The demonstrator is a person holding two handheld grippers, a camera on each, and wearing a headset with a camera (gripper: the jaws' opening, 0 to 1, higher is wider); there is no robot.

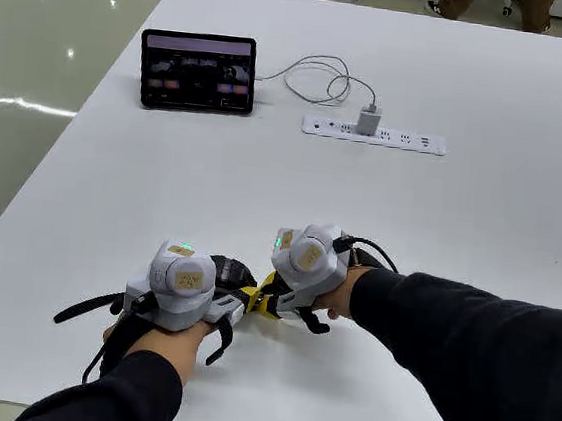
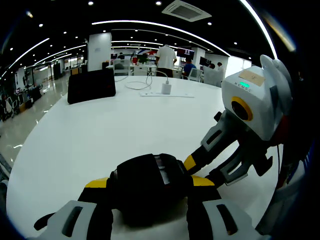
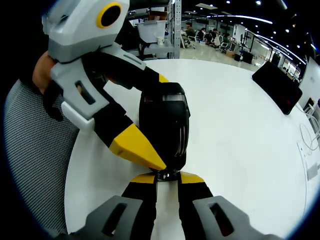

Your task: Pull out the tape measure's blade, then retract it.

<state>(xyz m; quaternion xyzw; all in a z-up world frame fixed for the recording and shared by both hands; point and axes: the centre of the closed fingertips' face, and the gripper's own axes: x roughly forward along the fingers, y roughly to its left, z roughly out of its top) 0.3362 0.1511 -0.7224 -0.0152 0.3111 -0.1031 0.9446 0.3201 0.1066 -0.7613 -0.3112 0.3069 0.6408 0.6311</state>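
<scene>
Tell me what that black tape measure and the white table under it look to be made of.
The tape measure looks like black moulded plastic, perhaps rubber-coated: rounded casing with soft, glossy highlights. The table seems to be white laminate or painted board, smooth and nearly matte, with a faint sheen; the look can't settle which.

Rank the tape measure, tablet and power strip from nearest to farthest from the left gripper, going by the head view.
1. tape measure, in the jaws of the left gripper.
2. tablet, straight ahead, standing far back.
3. power strip, about as far back but off to the right.
</scene>
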